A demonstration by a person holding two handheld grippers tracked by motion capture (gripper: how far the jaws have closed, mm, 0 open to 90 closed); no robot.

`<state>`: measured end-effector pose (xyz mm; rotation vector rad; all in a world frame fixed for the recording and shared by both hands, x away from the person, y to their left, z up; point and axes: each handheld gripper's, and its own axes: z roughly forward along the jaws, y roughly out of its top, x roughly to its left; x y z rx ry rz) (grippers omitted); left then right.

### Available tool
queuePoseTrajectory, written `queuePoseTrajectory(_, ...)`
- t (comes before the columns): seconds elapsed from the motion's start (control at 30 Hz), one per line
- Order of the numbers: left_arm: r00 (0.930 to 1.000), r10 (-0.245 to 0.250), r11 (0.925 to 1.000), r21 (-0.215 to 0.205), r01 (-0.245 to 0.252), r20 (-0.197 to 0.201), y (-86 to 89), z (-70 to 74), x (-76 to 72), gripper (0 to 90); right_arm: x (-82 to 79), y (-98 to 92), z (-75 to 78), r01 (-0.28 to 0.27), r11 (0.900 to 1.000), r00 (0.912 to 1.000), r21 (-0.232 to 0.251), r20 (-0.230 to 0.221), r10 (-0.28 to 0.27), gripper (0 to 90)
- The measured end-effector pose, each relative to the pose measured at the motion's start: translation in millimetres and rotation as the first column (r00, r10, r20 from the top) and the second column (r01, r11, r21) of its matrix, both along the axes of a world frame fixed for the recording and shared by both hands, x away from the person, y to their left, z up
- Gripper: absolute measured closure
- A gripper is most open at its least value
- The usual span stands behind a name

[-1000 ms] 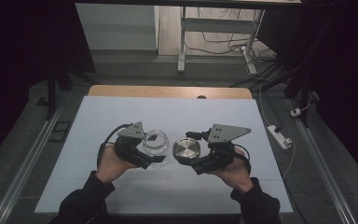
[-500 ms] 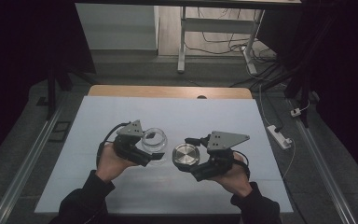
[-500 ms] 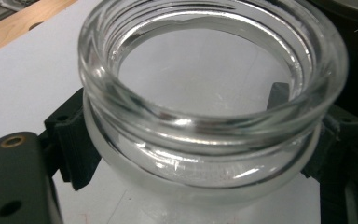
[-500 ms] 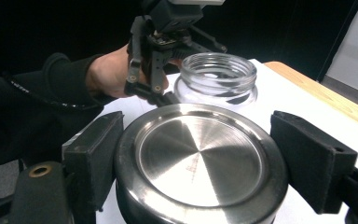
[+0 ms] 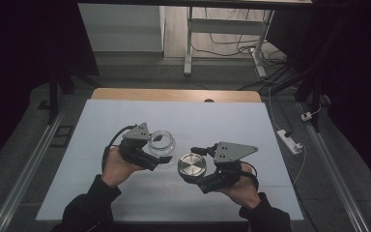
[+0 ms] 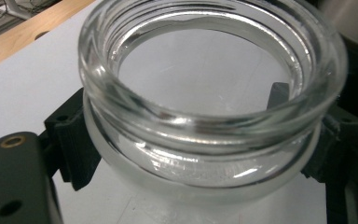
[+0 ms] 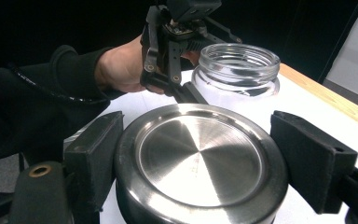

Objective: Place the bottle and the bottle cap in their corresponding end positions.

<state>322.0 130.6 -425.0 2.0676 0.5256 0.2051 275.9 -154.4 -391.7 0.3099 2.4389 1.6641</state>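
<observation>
The clear glass jar [image 5: 161, 143] stood open-mouthed on the white table top [image 5: 222, 116], a little left of the middle, with its threaded neck upward. The left gripper [image 5: 150, 153] had its two black jaws clamped against the jar's body just below the neck, one pad on either side, as the left gripper view [image 6: 200, 116] showed at close range. Just beside the jar, towards the person and to the right, the round steel lid [image 5: 192, 166] was held flat side up, apart from the jar's mouth. The right gripper [image 5: 193, 170] was clamped on the lid's rim, one pad pressed to each side of it [image 7: 200, 163]. In the right gripper view the jar [image 7: 237, 79] rose just behind the lid, with the left hand [image 7: 121, 65] and its gripper [image 7: 179, 86] at the jar's side. A strip of bare wood [image 5: 174, 94] ran along the table's far edge.
</observation>
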Motion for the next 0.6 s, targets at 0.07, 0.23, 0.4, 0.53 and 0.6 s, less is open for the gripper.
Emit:
queuePoseTrajectory(0.07,1.0000,-0.002,1.0000,0.002,0.002,0.001,-1.2,0.0,0.3,15.1,-0.7,0.6,-0.9,-0.004,1.000,1.0000,0.000,0.000,0.004,19.3)
queuePoseTrajectory(0.23,1.0000,-0.006,0.9999,0.011,0.006,0.005,-4.8,-0.1,1.5,15.1,-1.8,3.5,-4.8,-0.006,1.000,1.0000,-0.018,-0.002,0.006,19.3)
queuePoseTrajectory(0.4,0.9998,-0.015,0.9998,0.017,0.015,0.013,-8.9,1.7,2.0,15.1,-2.4,8.5,-11.0,-0.016,0.999,0.9999,-0.039,0.000,0.016,19.3)
queuePoseTrajectory(0.53,0.9995,-0.022,0.9995,0.020,0.022,0.020,-12.2,2.6,2.1,15.1,-2.7,12.6,-16.7,-0.025,0.998,0.9997,-0.055,-0.007,0.025,19.3)
queuePoseTrajectory(0.6,0.9994,-0.027,0.9993,0.027,0.027,0.022,-13.8,2.6,2.3,15.1,-2.9,14.7,-19.6,-0.031,0.997,0.9995,-0.065,-0.011,0.031,19.3)
